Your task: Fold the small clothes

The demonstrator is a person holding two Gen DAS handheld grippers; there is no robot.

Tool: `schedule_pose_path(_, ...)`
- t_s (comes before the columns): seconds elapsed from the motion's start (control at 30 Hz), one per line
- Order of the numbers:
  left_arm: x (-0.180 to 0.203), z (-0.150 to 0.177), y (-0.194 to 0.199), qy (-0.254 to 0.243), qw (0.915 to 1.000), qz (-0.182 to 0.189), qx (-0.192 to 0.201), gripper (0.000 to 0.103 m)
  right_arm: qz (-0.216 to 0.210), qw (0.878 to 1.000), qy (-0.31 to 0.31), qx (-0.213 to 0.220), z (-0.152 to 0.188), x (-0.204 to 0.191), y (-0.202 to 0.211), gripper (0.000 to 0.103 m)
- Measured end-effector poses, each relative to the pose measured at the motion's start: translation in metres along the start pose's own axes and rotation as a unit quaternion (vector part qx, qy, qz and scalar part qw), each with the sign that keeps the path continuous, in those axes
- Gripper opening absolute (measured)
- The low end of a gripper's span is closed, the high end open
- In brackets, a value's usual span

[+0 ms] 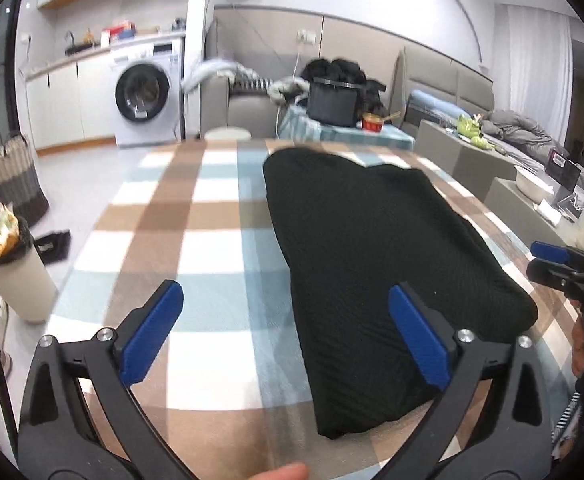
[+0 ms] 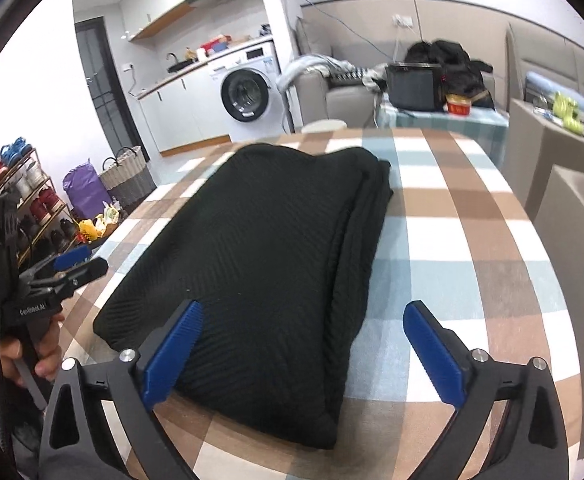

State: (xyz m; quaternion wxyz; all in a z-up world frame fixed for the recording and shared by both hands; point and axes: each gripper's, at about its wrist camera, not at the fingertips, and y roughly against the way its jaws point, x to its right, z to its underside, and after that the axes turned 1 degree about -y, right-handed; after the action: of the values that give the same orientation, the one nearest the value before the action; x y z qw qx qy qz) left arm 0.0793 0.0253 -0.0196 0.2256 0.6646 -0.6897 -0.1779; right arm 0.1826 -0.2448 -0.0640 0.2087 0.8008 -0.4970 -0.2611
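Seemingly neatly folded black garment (image 2: 260, 264)

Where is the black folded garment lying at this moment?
The black folded garment lies on the checked tablecloth, in front of both open tools; in the left wrist view it sits right of centre, and in the right wrist view left of centre.

Bright, even indoor light in both wrist views, strong fisheye bending

Soft daylight glows through the curtain (image 1: 532, 52) at far right; shadows are faint, and the black garment (image 2: 260, 264) swallows detail, its knit ribs just readable. Straight lines bow toward the dark round borders; the washing machine (image 1: 144, 92) and the sofa clutter are smeared, as is the left view's lower edge
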Motion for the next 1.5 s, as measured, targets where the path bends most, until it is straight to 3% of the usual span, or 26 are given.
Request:
schedule_pose_path(0.23,-0.005,0.003,0.021,0.019,0.9983,0.0,0.054,0.102,-0.001,0.997,0.032,0.068,0.013,-0.02,0.018,0.103)
schedule_pose_path(0.47,0.0,0.012,0.023,-0.002,0.9986,-0.01,0.052,0.102,0.008,0.993,0.057,0.105,0.019,-0.034,0.026,0.103)
schedule_pose_path(0.97,0.007,0.021,0.029,-0.017,0.9976,-0.014,0.066,0.102,0.016,0.988,0.063,0.14,0.025,-0.033,0.027,0.103)
schedule_pose_path(1.5,0.005,0.019,0.025,-0.016,0.9982,-0.01,0.056,0.102,0.025,0.987,0.078,0.137,0.026,-0.039,0.026,0.103)
